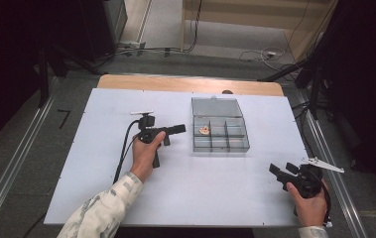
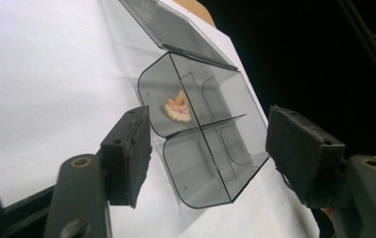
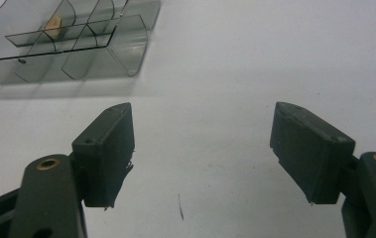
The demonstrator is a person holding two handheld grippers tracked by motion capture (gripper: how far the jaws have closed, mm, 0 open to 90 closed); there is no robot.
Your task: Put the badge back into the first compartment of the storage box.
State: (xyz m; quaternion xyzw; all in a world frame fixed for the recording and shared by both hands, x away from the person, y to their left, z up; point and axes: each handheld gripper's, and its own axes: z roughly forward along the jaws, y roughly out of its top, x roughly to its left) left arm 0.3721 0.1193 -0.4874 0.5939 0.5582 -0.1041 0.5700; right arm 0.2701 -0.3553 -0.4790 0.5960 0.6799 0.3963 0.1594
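A clear grey compartment box [image 1: 220,148] lies on the white board, its lid [image 1: 216,106] folded back flat. A small pale orange piece [image 1: 204,130] rests in its middle-left compartment. My left gripper [image 1: 181,129] is held level just left of the box and points at it. Its jaws stand open with nothing between the pads. In the left gripper view the box [image 2: 210,171] and the orange piece [image 2: 177,109] lie just beyond the left gripper [image 2: 208,134]. My right gripper [image 1: 279,171] rests at the front right, open and empty. The right gripper [image 3: 203,148] looks toward the box [image 3: 101,57].
The white board [image 1: 101,163] covers most of a wooden table whose far edge [image 1: 185,83] shows behind the box. Metal rails [image 1: 17,163] run along both sides. Cables [image 1: 270,54] lie on the floor beyond the table.
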